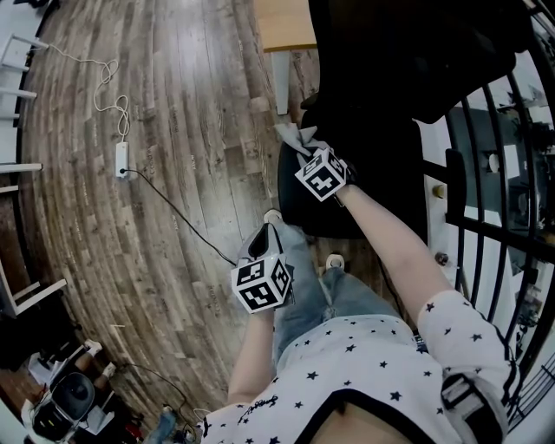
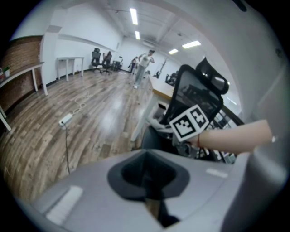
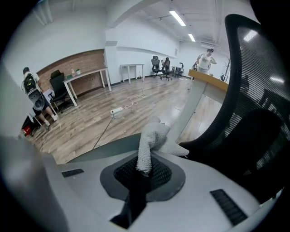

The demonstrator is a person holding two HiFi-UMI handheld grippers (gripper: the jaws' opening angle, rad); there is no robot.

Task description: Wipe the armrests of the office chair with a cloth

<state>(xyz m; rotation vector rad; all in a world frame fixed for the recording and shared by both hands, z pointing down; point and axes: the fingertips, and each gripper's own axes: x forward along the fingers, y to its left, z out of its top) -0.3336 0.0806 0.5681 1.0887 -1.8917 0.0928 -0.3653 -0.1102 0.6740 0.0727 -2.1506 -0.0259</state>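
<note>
1. Now, see the right gripper (image 3: 144, 168) clamped tight on the grey cloth (image 3: 152, 138), pinching one bunched end and leaving the loose end to flop forward past the tips.
2. See the left gripper (image 2: 147, 176) closed on nothing, hanging low and near beside the person's leg (image 1: 308, 269), well apart from the chair.
3. Find the cloth at the left side of the black office chair (image 1: 373, 130), just beside the mesh backrest (image 3: 253, 90). Impossible to pick the armrest out of that dark mass, or to say whether the cloth touches it yet.
4. Probably the approach to a first stroke. Lower the right gripper until the loose end lies flat on the armrest pad, not just the pinched tip.
5. Press lightly and draw along the full length of the pad in one pass, far end to near end, instead of dabbing. Tilt the gripper to hold the hard jaw tips off the pad.
6. Consider bracing the chair with the idle left gripper, given the likely swivel or roll under sideways pressure.
7. Farther out, mind the desk (image 1: 286, 26) at the far edge. No concern from the power strip (image 1: 121, 159) lying on the wood floor (image 1: 173, 260) far to the left.
</note>
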